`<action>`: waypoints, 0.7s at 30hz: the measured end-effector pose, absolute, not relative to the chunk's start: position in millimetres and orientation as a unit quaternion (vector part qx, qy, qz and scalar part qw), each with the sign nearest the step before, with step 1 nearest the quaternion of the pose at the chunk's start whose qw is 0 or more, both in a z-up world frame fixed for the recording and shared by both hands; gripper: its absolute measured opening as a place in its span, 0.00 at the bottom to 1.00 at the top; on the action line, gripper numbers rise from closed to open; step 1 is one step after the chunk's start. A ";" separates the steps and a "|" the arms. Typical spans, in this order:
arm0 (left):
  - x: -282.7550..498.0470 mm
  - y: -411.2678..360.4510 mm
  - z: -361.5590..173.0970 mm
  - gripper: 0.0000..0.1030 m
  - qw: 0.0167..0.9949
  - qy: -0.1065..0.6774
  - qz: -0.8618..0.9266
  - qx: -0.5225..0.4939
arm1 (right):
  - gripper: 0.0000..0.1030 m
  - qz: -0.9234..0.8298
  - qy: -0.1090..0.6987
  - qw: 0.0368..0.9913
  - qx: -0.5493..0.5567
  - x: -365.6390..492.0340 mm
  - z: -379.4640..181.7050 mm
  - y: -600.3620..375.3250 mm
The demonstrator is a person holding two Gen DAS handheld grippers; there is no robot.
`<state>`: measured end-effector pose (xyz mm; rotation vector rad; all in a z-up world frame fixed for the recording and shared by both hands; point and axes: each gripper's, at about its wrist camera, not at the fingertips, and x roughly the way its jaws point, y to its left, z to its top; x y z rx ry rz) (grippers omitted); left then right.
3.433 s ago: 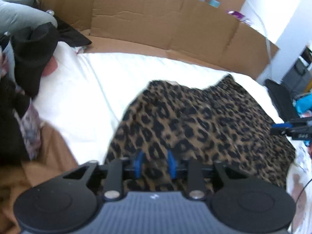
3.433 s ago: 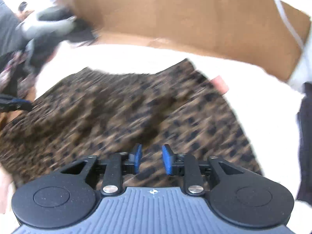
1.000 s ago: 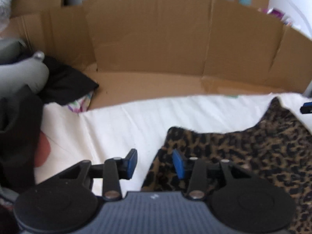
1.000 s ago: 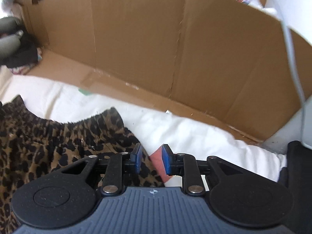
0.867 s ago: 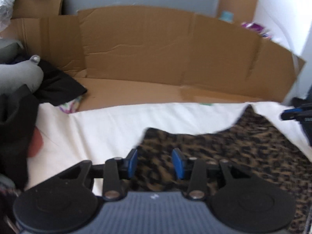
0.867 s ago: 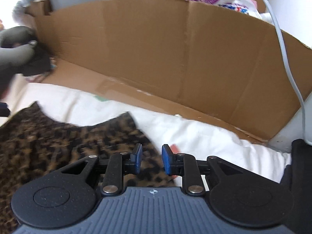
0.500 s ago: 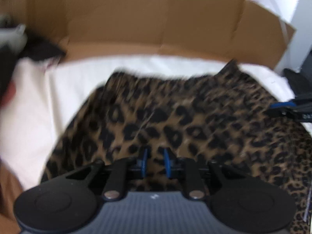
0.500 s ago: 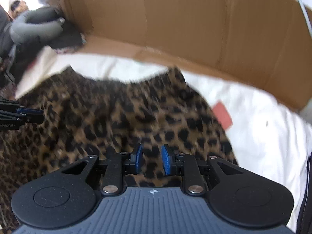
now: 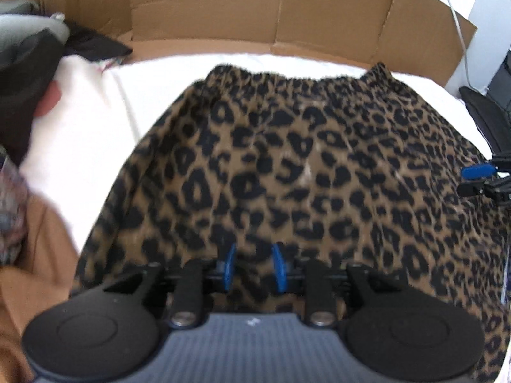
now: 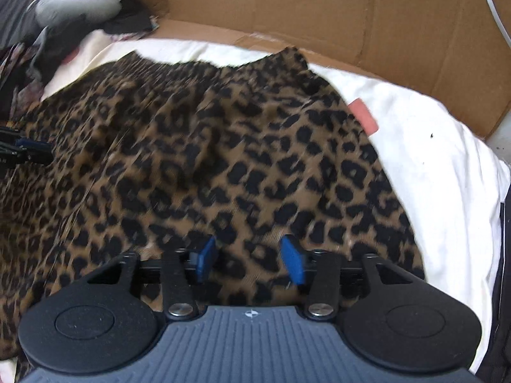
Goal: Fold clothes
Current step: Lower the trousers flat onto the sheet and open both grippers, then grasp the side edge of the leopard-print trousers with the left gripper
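Both grippers pulled back from waistband toward hem since a second ago. Leopard-print skirt (image 9: 303, 166) lies spread flat on white sheet (image 9: 95, 134), cardboard (image 9: 255, 9) behind. Left gripper (image 9: 252, 266) narrowly parted, right gripper (image 10: 249, 258) wider, both empty above hem. Spreading seems done; next, pinch hem corners, fold toward waistband.

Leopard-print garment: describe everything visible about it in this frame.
The leopard-print garment is tan, soft-looking fabric with black spots, spread out and slightly rumpled on the white sheet. A gathered, elastic-looking band runs along its far edge, towards the cardboard wall. The left gripper and right gripper are over its near edge, jaws apart.
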<state>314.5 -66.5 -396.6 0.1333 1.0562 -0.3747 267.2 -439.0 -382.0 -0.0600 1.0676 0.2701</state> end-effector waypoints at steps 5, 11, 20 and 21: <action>288.9 -60.6 -392.8 0.32 0.840 0.504 -0.182 0.087 | 0.67 0.125 0.510 0.850 -0.047 241.6 -385.9 -432.1; 251.0 -32.3 -366.0 0.34 0.847 0.498 -0.170 0.074 | 0.68 0.117 0.528 0.841 -0.035 216.0 -377.7 -434.9; 212.1 22.1 -323.5 0.38 0.871 0.476 -0.109 0.054 | 0.67 0.100 0.512 0.853 -0.002 177.3 -335.1 -443.4; 210.1 27.7 -320.2 0.38 0.873 0.474 -0.102 0.052 | 0.67 0.098 0.508 0.856 0.002 173.6 -329.6 -443.9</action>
